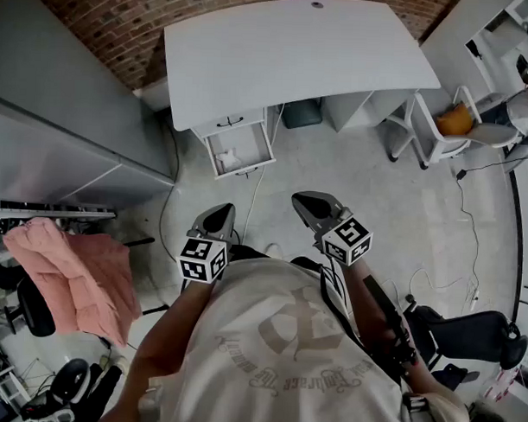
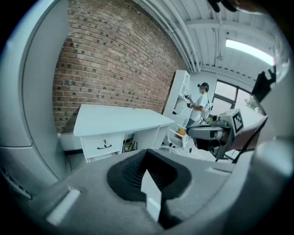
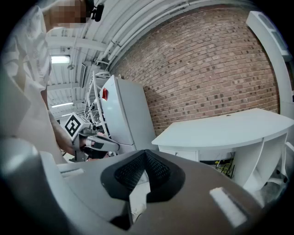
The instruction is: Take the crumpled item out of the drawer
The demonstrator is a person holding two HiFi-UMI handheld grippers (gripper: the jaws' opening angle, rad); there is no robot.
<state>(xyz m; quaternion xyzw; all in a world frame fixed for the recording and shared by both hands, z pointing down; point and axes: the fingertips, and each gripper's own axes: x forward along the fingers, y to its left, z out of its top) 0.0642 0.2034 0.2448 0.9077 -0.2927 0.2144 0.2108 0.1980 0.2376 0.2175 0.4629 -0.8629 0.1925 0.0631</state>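
A white desk (image 1: 287, 51) stands in front of me, with its lower drawer (image 1: 268, 145) pulled open. A crumpled white item (image 1: 229, 160) lies inside that drawer. My left gripper (image 1: 214, 214) and right gripper (image 1: 309, 203) hover side by side above the floor, a good way short of the drawer, both shut and empty. In the left gripper view the shut left gripper (image 2: 148, 170) points at the desk (image 2: 115, 120) and its closed upper drawer (image 2: 104, 146); the right gripper (image 2: 216, 133) shows to the right. The right gripper view has the shut right gripper (image 3: 146, 170) low, the desk (image 3: 225, 131) beyond.
A grey cabinet (image 1: 59, 129) stands at the left, a pink cloth (image 1: 72, 273) draped below it. A white chair (image 1: 440, 125) with an orange thing is right of the desk. Cables (image 1: 461, 213) run over the floor. A black chair (image 1: 476, 334) is near my right. A person (image 2: 200, 103) stands far off.
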